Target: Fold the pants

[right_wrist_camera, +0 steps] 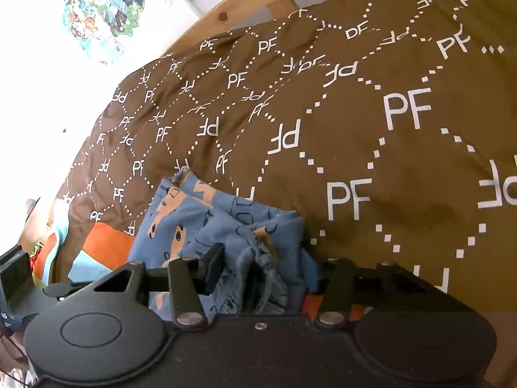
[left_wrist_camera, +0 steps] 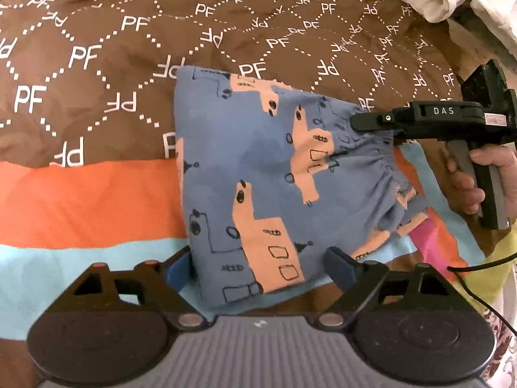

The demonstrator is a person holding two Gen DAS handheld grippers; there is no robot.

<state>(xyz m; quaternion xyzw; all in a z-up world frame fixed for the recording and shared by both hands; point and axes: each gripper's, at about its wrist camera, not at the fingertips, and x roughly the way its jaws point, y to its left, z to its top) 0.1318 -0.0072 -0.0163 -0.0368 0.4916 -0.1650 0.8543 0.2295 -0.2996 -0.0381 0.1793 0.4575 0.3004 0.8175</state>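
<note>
Nearest to me, the left gripper [left_wrist_camera: 258, 266] has its jaws spread wide, and the near folded edge of the pants [left_wrist_camera: 255, 174] lies between them; I see no pad pressing on the cloth, so I read it as open and straddling that edge. I'd judge it sits there to take the near side for the next fold.

The right gripper [right_wrist_camera: 261, 271] has the gathered waistband bunched between its jaws. From its own camera the cloth fills the gap, but I cannot tell whether the pads actually pinch it. From the left camera it reaches in from the right, its tip at the elastic, with a hand [left_wrist_camera: 475, 174] on its handle. Working the waistband end while the left one covers the near edge looks like a set-up for lifting both sides together.

The pants look already folded into a compact blue panel with peach figures, so I'd say the job is well along.

Beyond the jaws, the pants rest on a bedspread [left_wrist_camera: 97, 64], brown with white lettering, striped orange and pale blue nearer me. Farther off stand a wooden bed frame [right_wrist_camera: 226, 13], a white wall and a colourful poster [right_wrist_camera: 100, 9].
</note>
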